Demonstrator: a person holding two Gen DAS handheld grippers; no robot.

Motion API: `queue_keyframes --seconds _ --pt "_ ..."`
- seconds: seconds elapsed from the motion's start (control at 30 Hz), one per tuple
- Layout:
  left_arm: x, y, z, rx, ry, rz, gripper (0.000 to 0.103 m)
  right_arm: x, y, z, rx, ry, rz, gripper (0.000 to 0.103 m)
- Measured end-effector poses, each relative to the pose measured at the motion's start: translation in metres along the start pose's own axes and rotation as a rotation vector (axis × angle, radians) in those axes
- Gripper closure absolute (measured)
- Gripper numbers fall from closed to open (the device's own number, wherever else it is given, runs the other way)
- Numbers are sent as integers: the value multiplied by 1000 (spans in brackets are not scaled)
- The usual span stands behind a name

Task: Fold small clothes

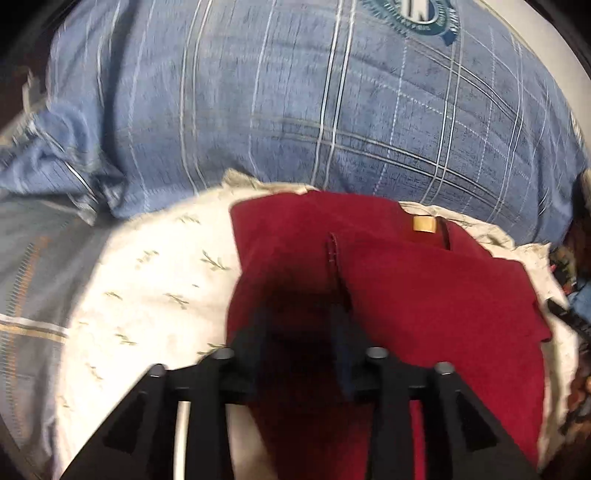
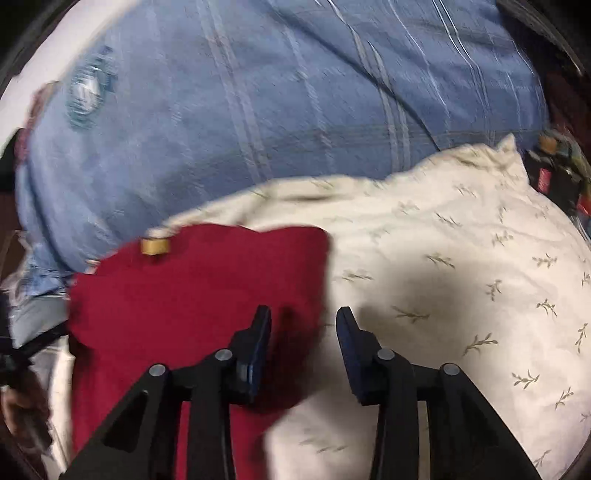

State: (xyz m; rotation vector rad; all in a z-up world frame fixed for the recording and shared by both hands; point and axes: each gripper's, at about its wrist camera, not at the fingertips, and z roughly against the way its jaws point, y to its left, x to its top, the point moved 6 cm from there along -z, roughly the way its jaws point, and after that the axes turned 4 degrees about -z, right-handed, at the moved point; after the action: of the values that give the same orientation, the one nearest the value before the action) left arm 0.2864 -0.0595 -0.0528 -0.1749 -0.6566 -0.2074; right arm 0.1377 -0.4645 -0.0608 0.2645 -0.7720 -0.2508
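A dark red small garment (image 1: pixel 424 295) lies folded on a white cushion with a leaf print (image 1: pixel 147 288), a tan tag (image 1: pixel 424 224) near its far edge. My left gripper (image 1: pixel 301 325) hovers over the garment's middle with its jaws apart; the cloth beneath them is in deep shadow, and a stitched seam runs toward the right finger. In the right wrist view the red garment (image 2: pixel 177 295) fills the lower left. My right gripper (image 2: pixel 304 325) stands open over the garment's right edge, its left finger above red cloth and its right finger above the white cushion (image 2: pixel 461 277).
A blue plaid bedcover (image 1: pixel 295 92) with a round teal badge (image 1: pixel 413 14) bulges behind the cushion, also seen as the blue cover (image 2: pixel 258 92). Dark mixed clutter (image 2: pixel 557 166) sits at the far right edge. A hand (image 2: pixel 18 406) shows at the lower left.
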Motion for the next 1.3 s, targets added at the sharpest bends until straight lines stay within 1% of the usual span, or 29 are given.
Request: queue_keyframes --seconds 0.03,0.07,0.13,0.17,0.23,0.27,0.3,0.37,0.43,0.5,0.53,0.6,0.7,0.77,0.87,0.93,1.0,1.03,1.1,1.23,1.3 --pt "1 -1 3 33 -15 -13 47 1 9 1 7 0 26 57" --pt "1 -3 5 57 -34 -23 47 0 17 0 17 9 50 56" --pt "1 -7 4 71 -40 -31 47 -3 34 -12 36 48 90 58" --pt "0 -8 2 76 -37 -30 47 -5 37 -20 15 63 110 58" --pt "-3 -9 -2 80 -34 -28 47 -8 36 -36 -55 81 136 58" --pt "-5 -9 -6 88 -28 -29 47 -10 34 -45 -76 98 141 60" --pt "-6 -8 -10 93 -23 -31 47 -11 31 -51 -84 110 145 61" --pt "-9 -6 -18 103 -12 -36 47 -12 27 -55 -82 100 162 60" --pt "-10 -4 -26 105 -7 -46 46 -10 29 -51 -92 107 172 60" --pt "-9 -2 -31 101 -7 -45 45 -2 34 -40 -60 82 152 55" --pt "-9 -1 -33 95 -6 -39 45 2 38 -36 -37 69 145 55" --pt "-10 2 -39 80 1 -16 45 8 44 -35 -24 66 153 54" --pt "-10 5 -43 77 1 -3 43 11 49 -51 -65 78 187 54" --pt "-10 5 -44 82 -2 -9 43 12 46 -70 -94 97 179 54" --pt "-10 5 -43 83 1 -12 43 11 40 -84 -98 96 164 54" --pt "-11 5 -41 80 6 -10 43 11 40 -79 -92 94 153 54" --pt "-13 6 -35 72 11 -4 43 8 39 -63 -61 92 125 53" --pt "-14 6 -31 67 10 -3 43 5 38 -53 -40 87 115 51" --pt "-18 7 -22 61 8 0 43 -4 34 -34 -29 74 121 43" --pt "-34 10 -3 45 21 12 43 -28 28 -15 -56 88 170 42" --pt "-46 13 6 29 24 30 43 -36 21 -18 -130 103 206 42"
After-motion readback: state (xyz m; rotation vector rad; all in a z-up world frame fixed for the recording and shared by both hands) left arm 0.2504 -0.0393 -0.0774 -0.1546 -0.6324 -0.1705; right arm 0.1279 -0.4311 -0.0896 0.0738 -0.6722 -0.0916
